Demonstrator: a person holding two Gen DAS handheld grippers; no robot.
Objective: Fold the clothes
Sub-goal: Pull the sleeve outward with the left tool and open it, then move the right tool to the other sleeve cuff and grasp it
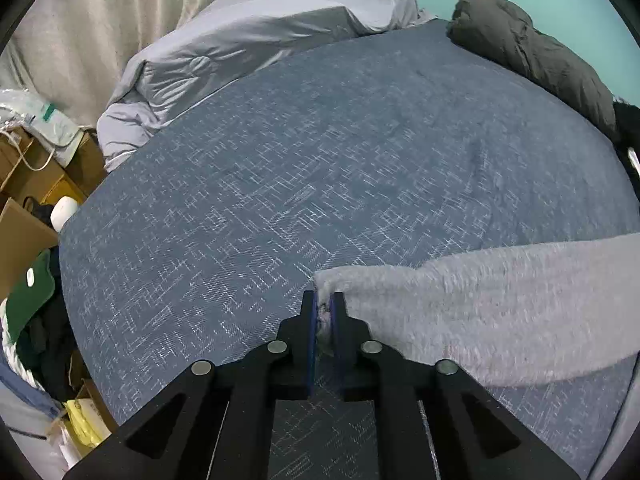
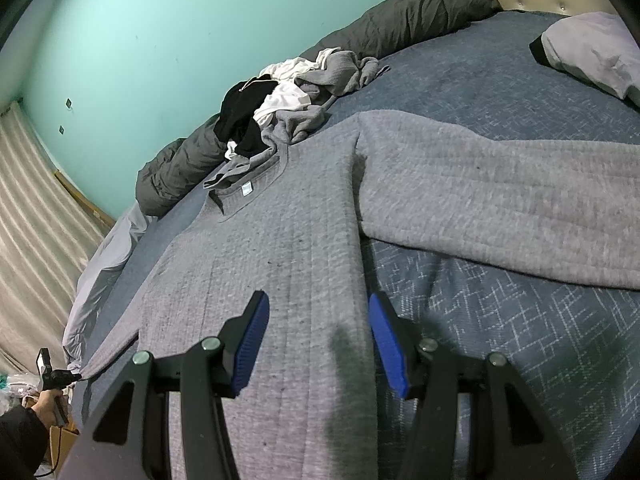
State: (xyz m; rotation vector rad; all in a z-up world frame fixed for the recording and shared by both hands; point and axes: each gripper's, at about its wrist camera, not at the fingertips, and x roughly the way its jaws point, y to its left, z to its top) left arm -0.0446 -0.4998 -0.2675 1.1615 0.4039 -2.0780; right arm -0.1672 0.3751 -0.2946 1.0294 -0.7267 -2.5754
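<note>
The left gripper point(image 1: 325, 308) pinches the grey sweater's point(image 2: 280, 248) sleeve cuff point(image 1: 332, 280). The right gripper point(image 2: 318, 340) gapes wide over its side edge (bare bed point(image 1: 280, 168) lies beyond).

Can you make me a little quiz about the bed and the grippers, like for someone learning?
1. True or false: the left gripper is pinching the end of the grey sweater's sleeve.
2. The right gripper is: A) shut on a sock, B) open above the grey sweater, C) holding a pillow.
3. Fill in: the pile of unfolded clothes lies on the ____ bedspread.

Key: 1 true; 2 B; 3 blue.
</note>
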